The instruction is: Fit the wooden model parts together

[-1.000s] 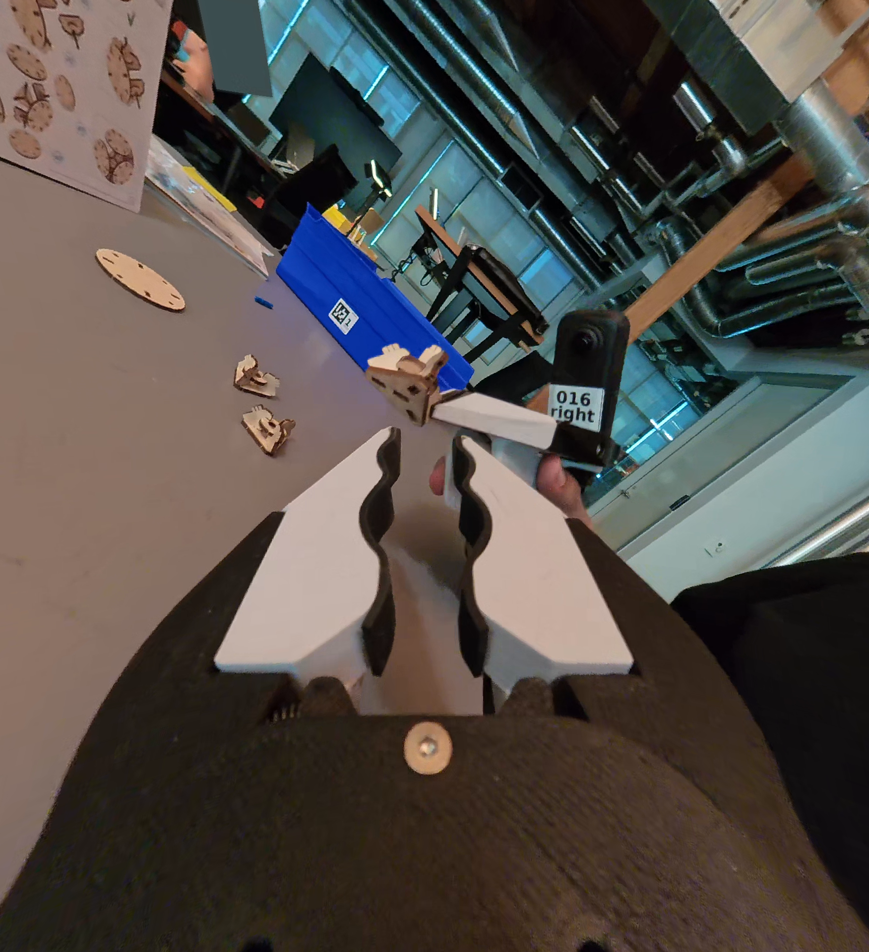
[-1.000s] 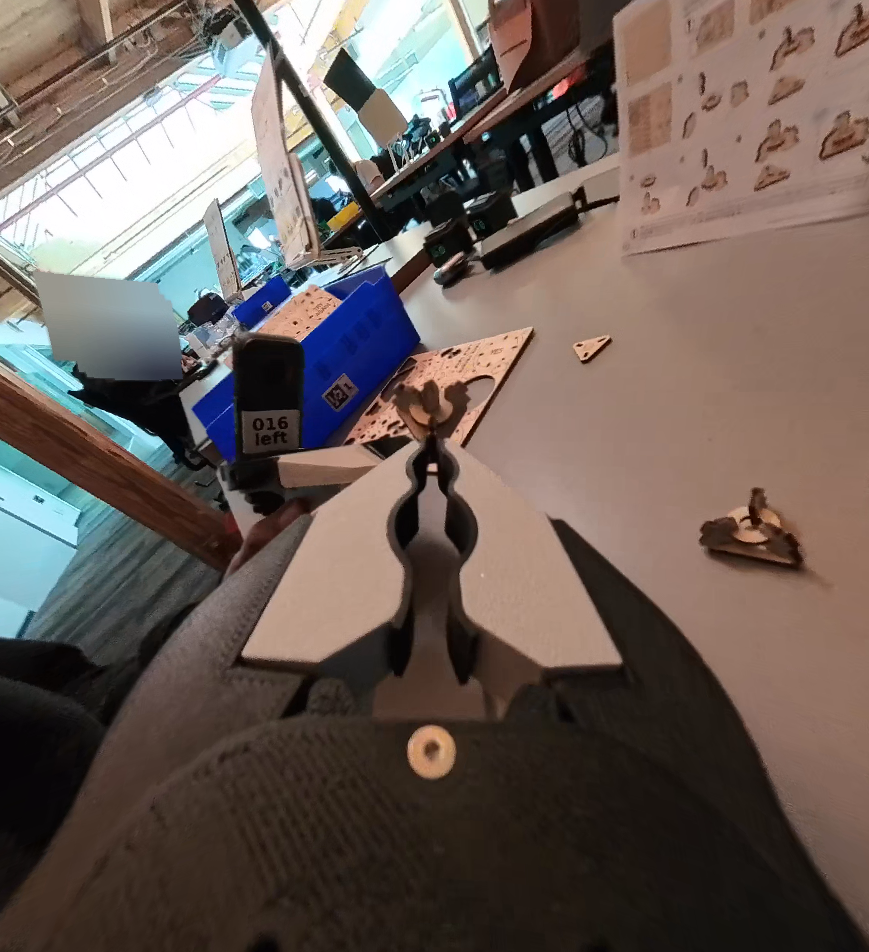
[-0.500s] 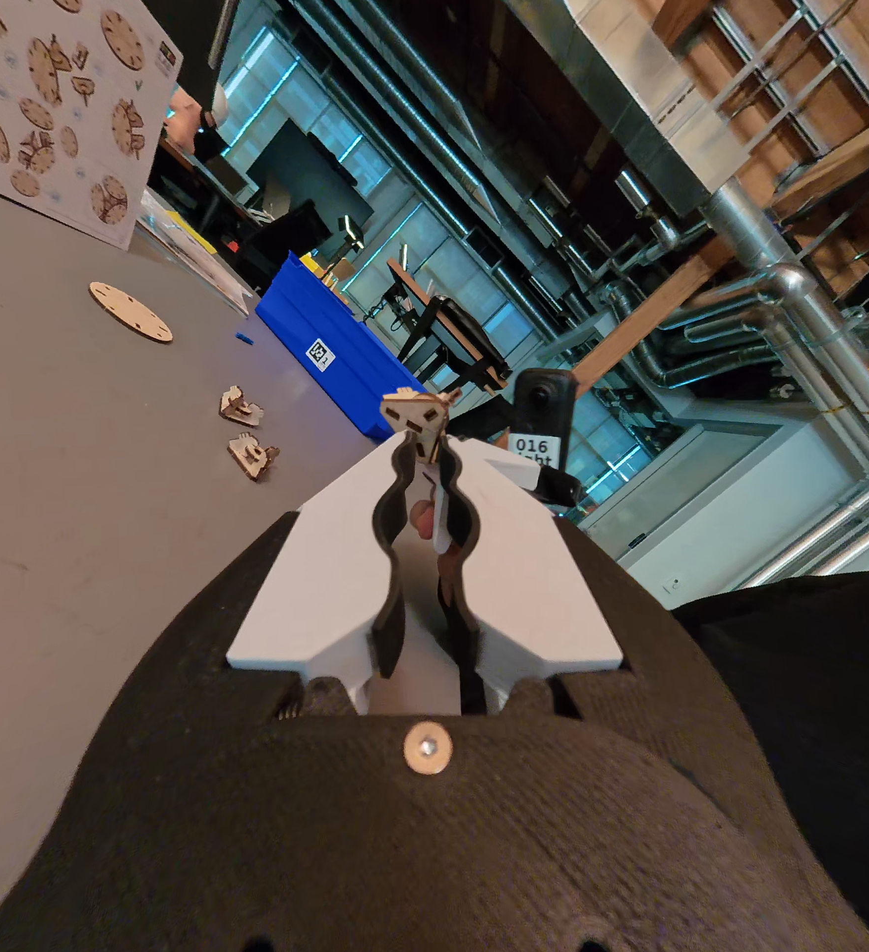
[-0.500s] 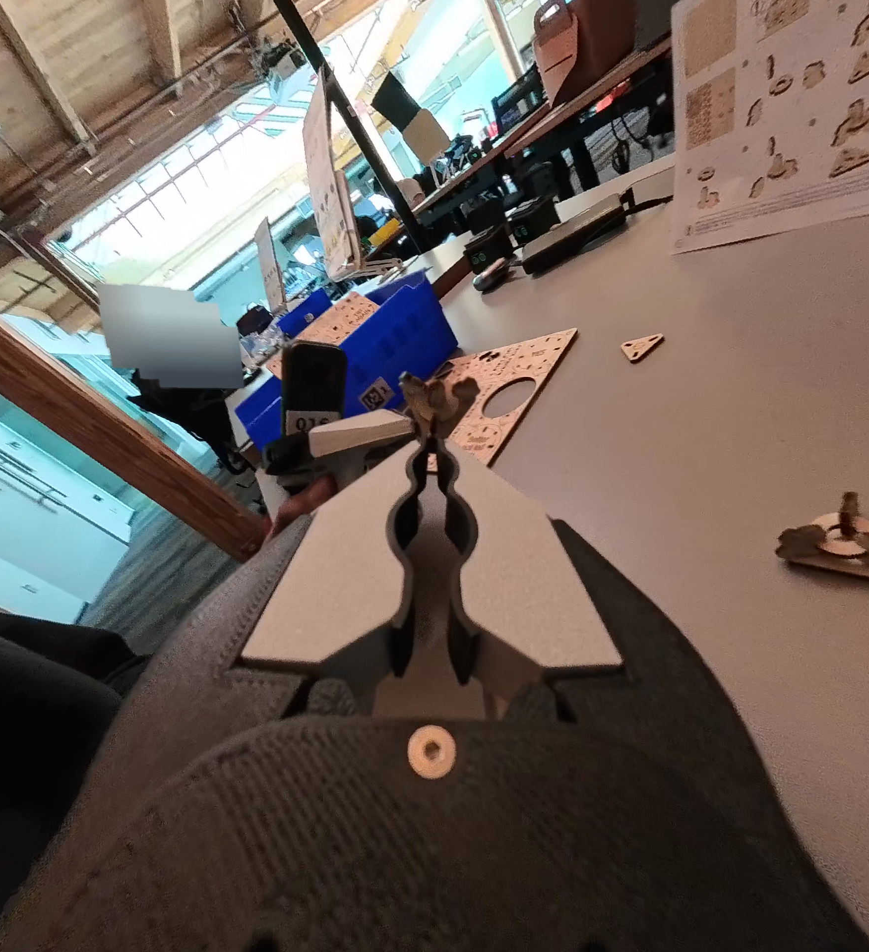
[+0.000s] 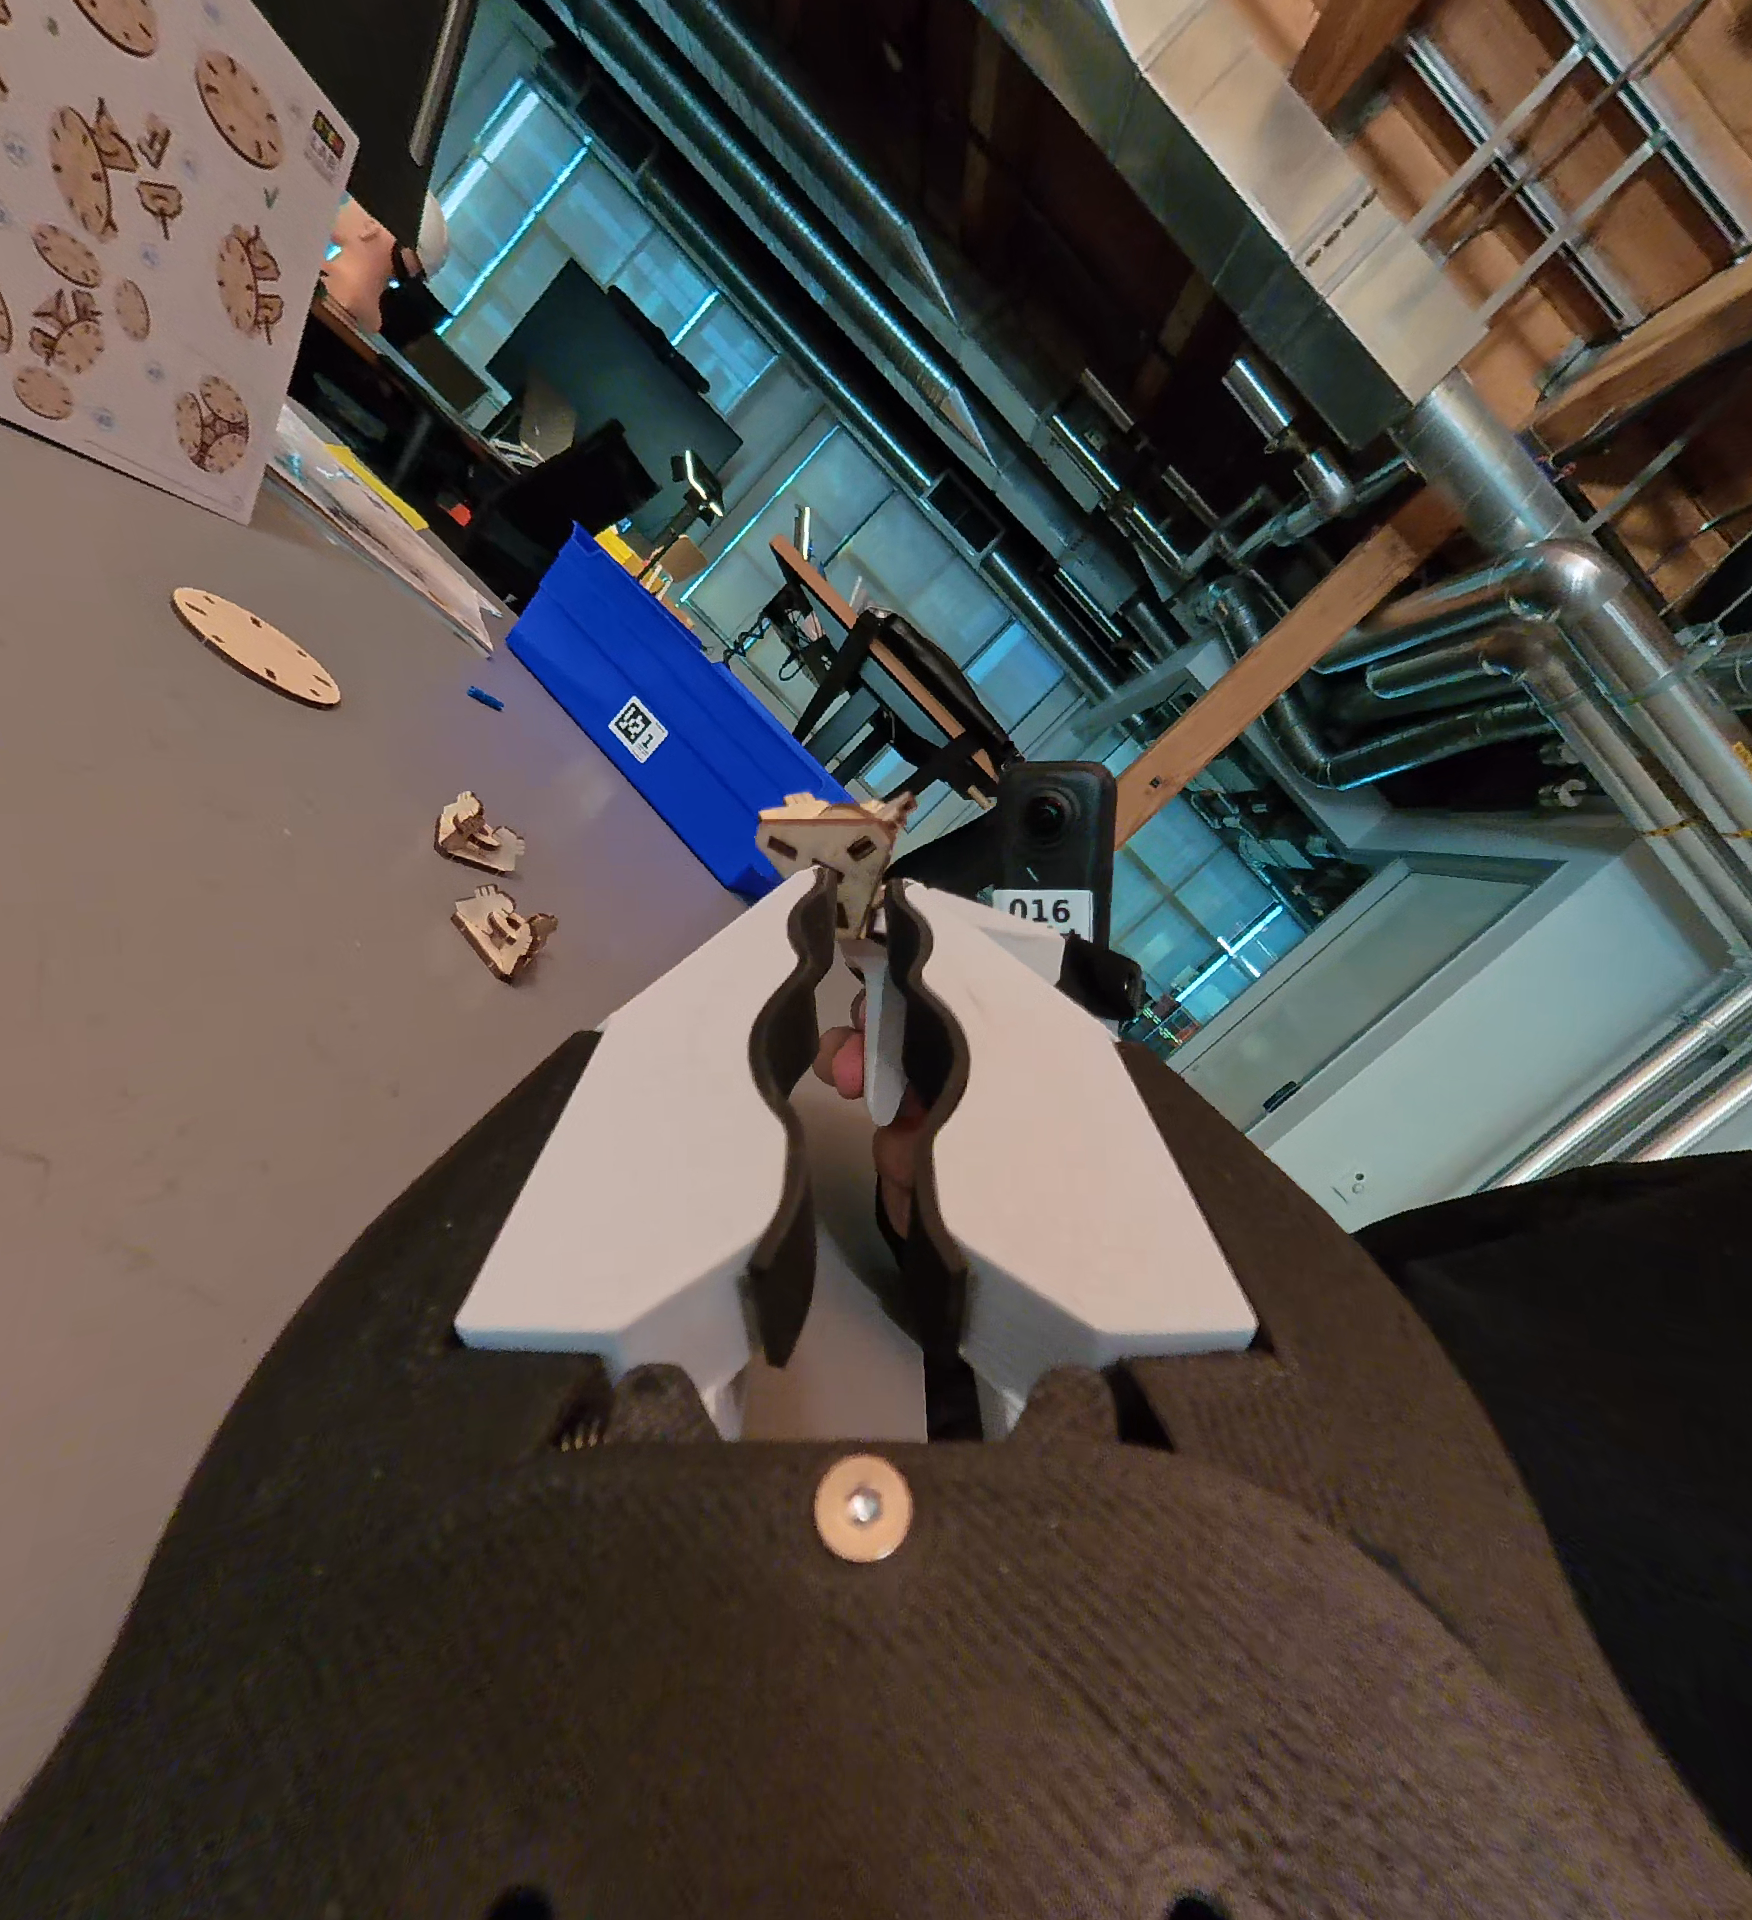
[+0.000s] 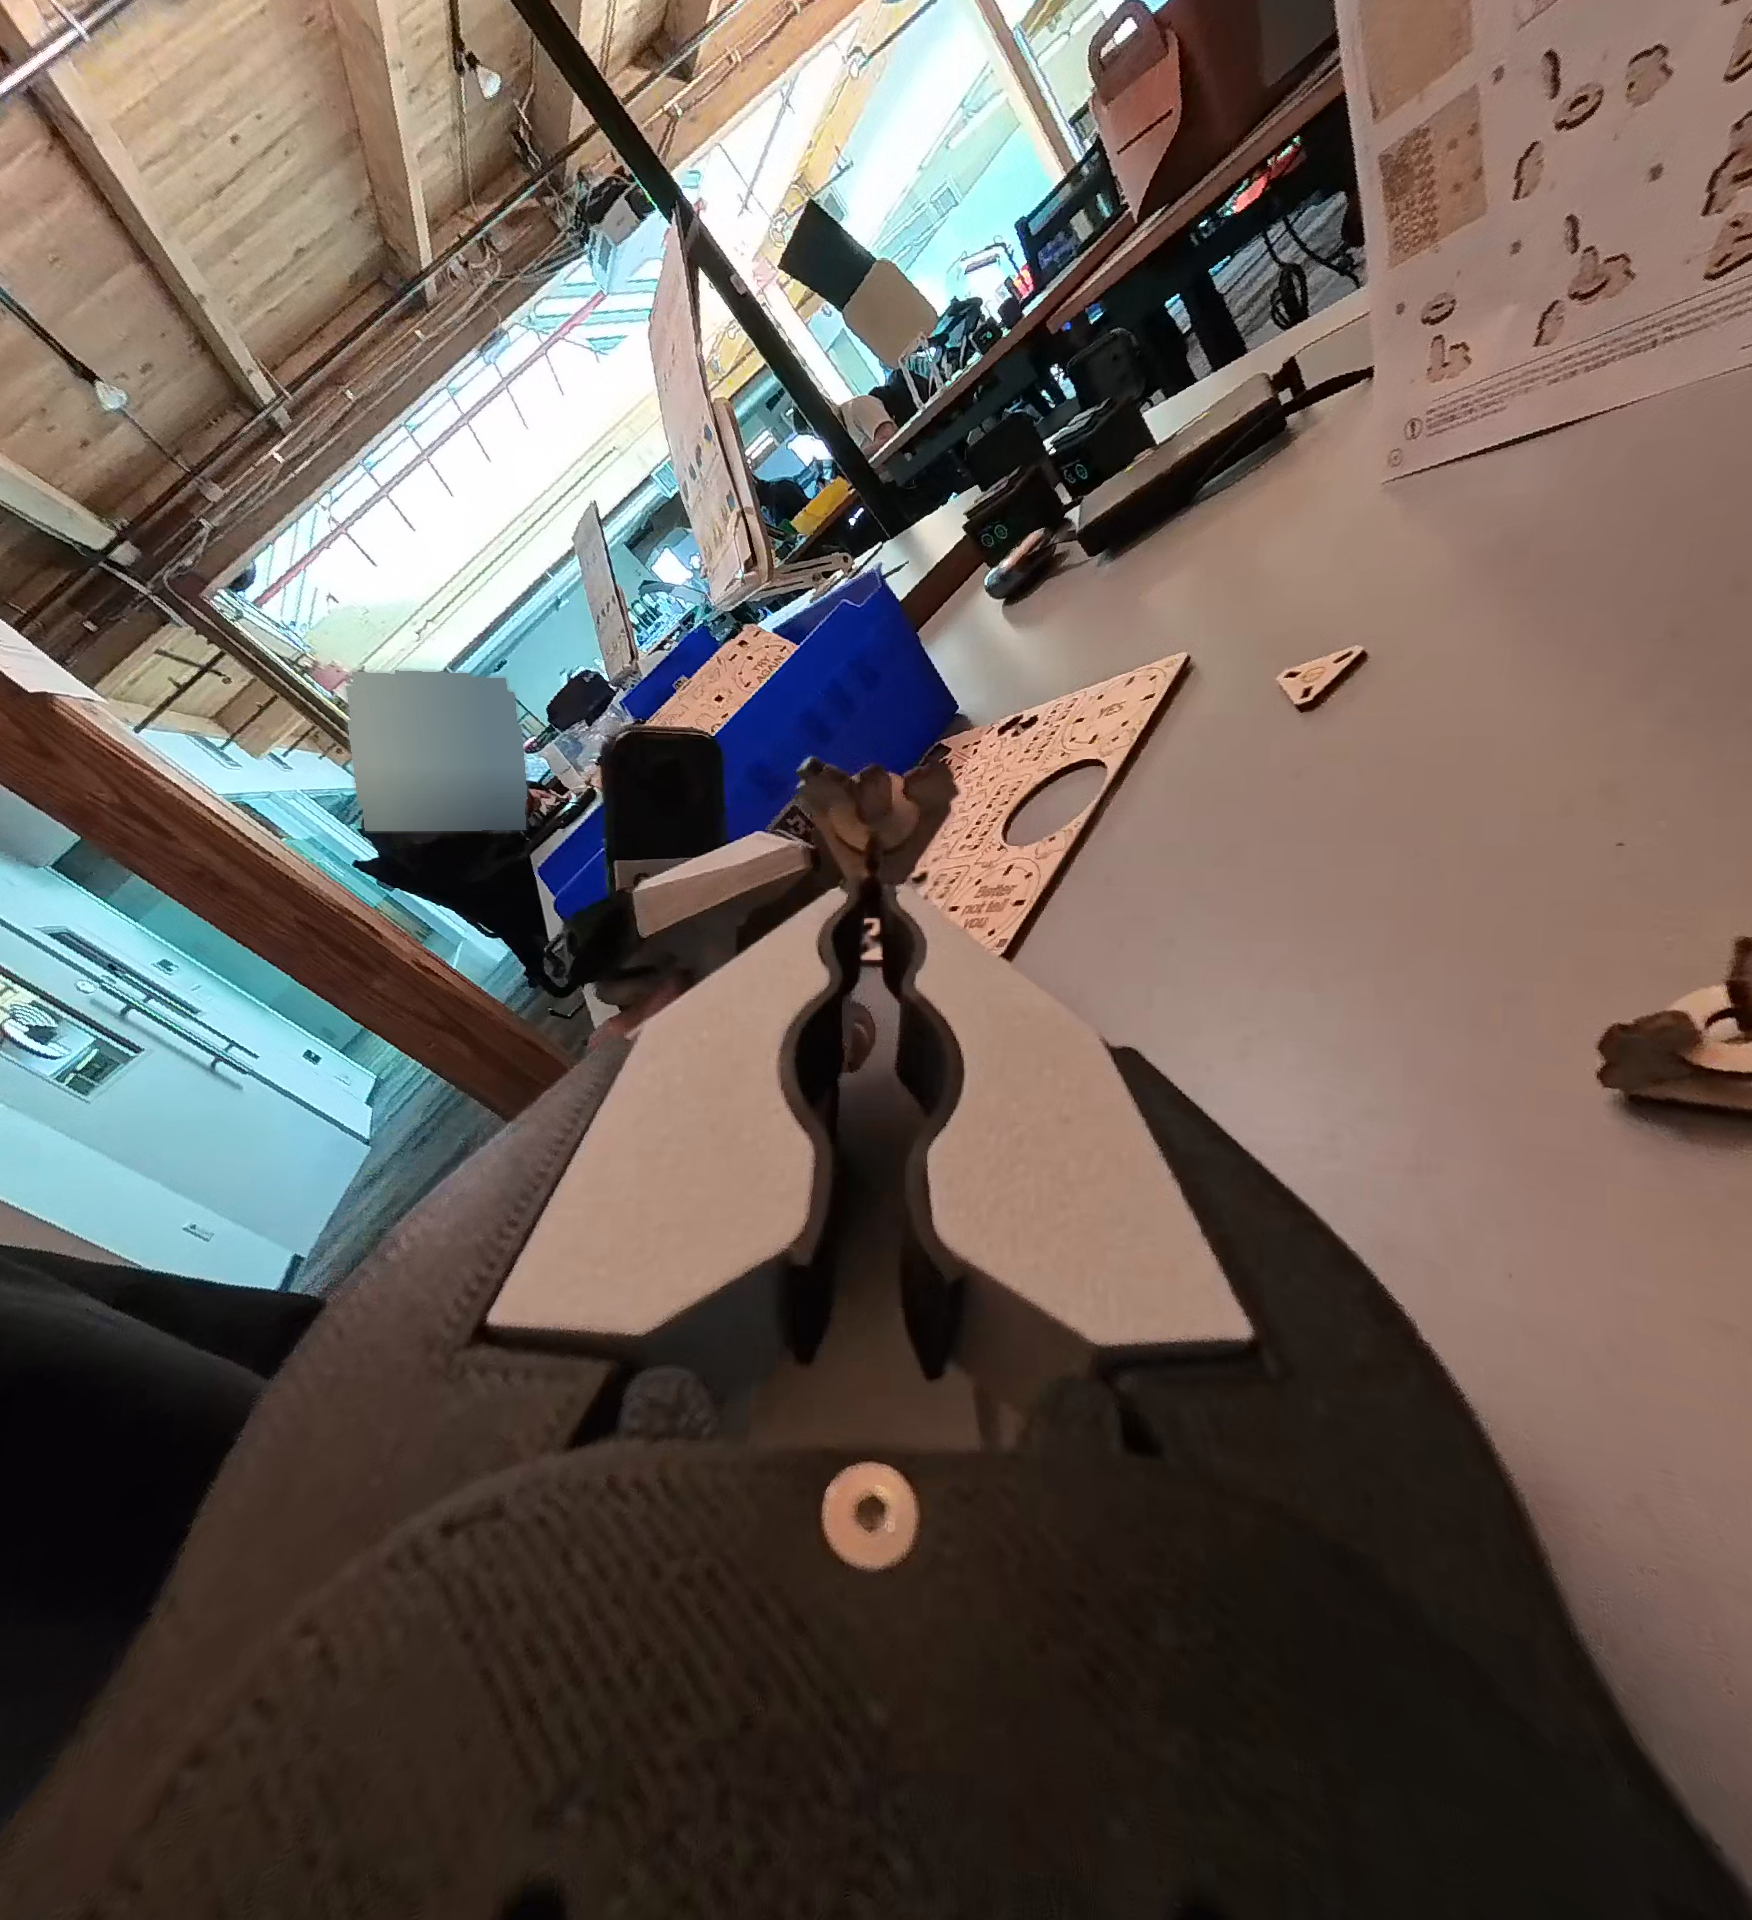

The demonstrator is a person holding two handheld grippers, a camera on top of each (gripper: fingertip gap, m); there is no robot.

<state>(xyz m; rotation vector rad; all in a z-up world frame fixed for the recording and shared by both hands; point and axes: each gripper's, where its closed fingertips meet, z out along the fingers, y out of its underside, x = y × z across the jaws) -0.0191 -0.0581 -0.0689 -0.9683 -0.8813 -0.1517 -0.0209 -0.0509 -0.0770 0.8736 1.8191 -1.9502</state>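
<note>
A small triangular wooden assembly (image 5: 830, 844) is held in the air above the grey table (image 5: 124, 1039). My left gripper (image 5: 851, 899) is shut on its lower part, with both dark pads against it. My right gripper (image 6: 867, 899) is shut on a thin tab of the same assembly (image 6: 872, 810). In the left wrist view a pale finger of the right gripper (image 5: 887, 1039) shows between my left jaws, and its black camera (image 5: 1054, 831) sits just behind. In the right wrist view the left gripper's finger (image 6: 716, 883) comes in from the left and meets the piece.
A blue bin (image 5: 664, 727) stands at the table's far edge. A wooden disc (image 5: 254, 646) and two small wooden assemblies (image 5: 477, 834) (image 5: 500, 928) lie to the left. A cut-out wooden sheet (image 6: 1048, 821), a small triangle (image 6: 1319, 675), another assembly (image 6: 1724, 1049) and instruction sheets (image 6: 1599, 208) lie on the table. Left and right tips are no more than a few centimetres apart.
My left gripper moved up to the wooden assembly held by my right gripper and closed on it. My right gripper stayed shut on the assembly throughout.
</note>
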